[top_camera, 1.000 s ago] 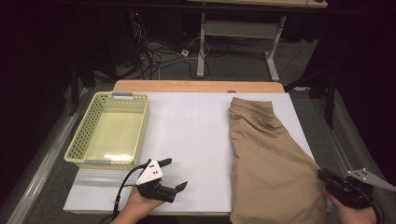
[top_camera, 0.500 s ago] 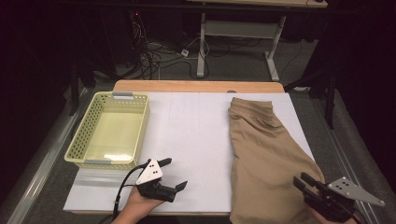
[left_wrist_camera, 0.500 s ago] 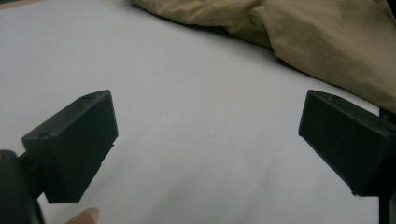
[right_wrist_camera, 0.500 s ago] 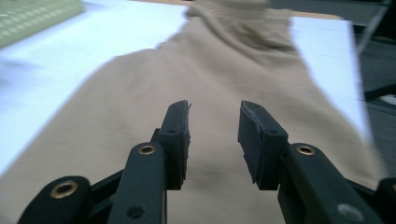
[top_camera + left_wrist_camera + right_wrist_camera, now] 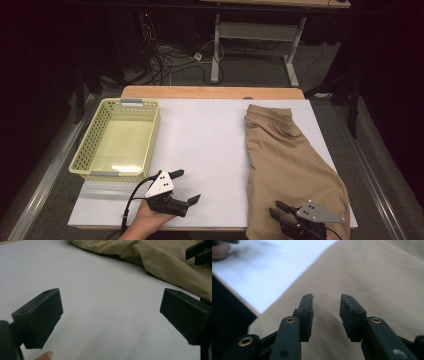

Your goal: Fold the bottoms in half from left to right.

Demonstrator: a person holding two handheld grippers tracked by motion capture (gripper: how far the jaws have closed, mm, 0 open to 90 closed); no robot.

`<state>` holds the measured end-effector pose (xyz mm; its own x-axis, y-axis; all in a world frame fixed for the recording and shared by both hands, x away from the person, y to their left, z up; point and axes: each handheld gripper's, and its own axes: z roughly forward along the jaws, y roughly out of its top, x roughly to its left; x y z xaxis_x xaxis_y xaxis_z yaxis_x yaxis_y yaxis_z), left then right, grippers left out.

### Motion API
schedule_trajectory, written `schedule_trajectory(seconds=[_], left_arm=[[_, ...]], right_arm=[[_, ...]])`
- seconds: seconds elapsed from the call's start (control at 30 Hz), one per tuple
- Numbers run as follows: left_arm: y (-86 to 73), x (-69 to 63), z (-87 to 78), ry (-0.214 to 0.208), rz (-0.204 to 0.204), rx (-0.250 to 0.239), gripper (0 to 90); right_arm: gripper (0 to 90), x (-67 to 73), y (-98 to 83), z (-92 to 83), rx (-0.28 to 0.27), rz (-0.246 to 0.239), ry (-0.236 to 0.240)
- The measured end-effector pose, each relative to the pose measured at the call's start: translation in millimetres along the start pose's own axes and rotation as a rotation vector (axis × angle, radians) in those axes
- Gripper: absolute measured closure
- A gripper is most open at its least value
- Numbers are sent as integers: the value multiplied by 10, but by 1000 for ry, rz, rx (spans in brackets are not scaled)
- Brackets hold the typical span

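Reach step: my right gripper [image 5: 281, 211] hovers over the near hem of the tan cotton shorts [image 5: 285, 160] at the worktop's [image 5: 210, 145] near-right corner; its jaws have just been opening, nothing between them. Left gripper [image 5: 186, 186] released over bare worktop. Next: drop onto the hem and pinch.

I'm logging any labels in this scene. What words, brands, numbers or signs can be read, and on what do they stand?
None can be read.
Basket: grey tabs at both ends, with no legible print.
Shorts: plain tan cloth, no tag or logo showing.
White table cover: only faint ruled lines, no writing.
Left gripper and right gripper: grey plates bear holes, no lettering.
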<state>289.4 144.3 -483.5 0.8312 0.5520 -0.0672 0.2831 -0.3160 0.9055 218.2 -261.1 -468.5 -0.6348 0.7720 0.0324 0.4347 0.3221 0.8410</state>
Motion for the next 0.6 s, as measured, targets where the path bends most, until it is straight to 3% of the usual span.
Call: schedule_trajectory(seconds=[0.27,0.37,0.47,0.6], left_arm=[[1,-4,2,2,3,2,41],[2,-3,3,1,4,4,41],[-1,-5,-1,2,3,0,41],[-1,-4,0,3,3,1,41]], right_arm=[[695,455,114,154,12,-118,96],[710,586,133,286,60,-178,118],[674,595,103,398,111,-193,112],[638,515,76,396,119,-175,64]])
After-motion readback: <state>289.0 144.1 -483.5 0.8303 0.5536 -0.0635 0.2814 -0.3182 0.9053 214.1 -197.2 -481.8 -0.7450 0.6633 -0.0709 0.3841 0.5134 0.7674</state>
